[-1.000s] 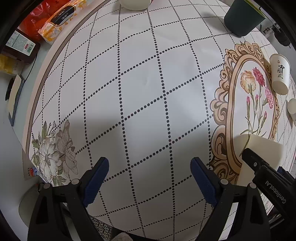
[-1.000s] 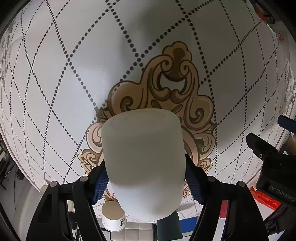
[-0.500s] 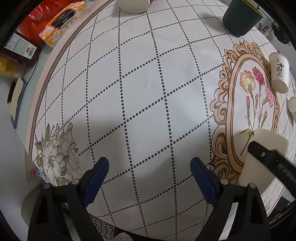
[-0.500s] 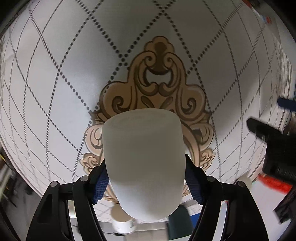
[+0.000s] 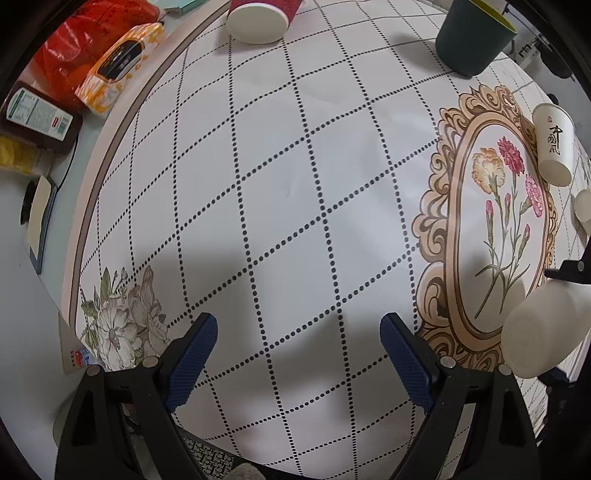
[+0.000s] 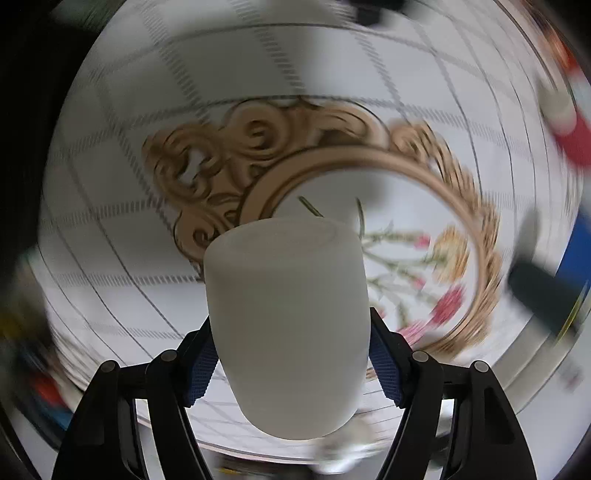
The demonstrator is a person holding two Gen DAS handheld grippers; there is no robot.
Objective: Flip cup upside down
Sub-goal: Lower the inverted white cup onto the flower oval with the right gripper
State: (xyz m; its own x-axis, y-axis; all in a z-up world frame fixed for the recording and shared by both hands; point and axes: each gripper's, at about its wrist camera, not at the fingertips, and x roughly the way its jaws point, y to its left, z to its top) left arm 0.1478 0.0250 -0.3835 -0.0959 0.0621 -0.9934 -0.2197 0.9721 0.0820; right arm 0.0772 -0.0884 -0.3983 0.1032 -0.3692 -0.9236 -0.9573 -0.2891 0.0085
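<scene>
My right gripper [image 6: 291,373] is shut on a frosted white cup [image 6: 288,317], its blue pads pressing both sides. The cup is held in the air over the ornate flower frame [image 6: 369,177] printed on the tablecloth; the background is motion-blurred. In the left wrist view the same cup [image 5: 543,328] appears tilted at the right edge, above the frame [image 5: 498,221]. My left gripper [image 5: 299,354] is open and empty, low over the dotted-grid cloth.
A dark green cup [image 5: 472,33] stands at the back right, a red paper cup [image 5: 258,18] lies at the back, a printed white paper cup [image 5: 554,144] lies at the right. Snack packets [image 5: 114,62] and a dark box [image 5: 37,118] sit off the cloth at the left.
My right gripper has swung and rotated fast with the cup, from over the frame's scrollwork to over the flowers. The cup now shows tilted in the left view. Left gripper stays put.
</scene>
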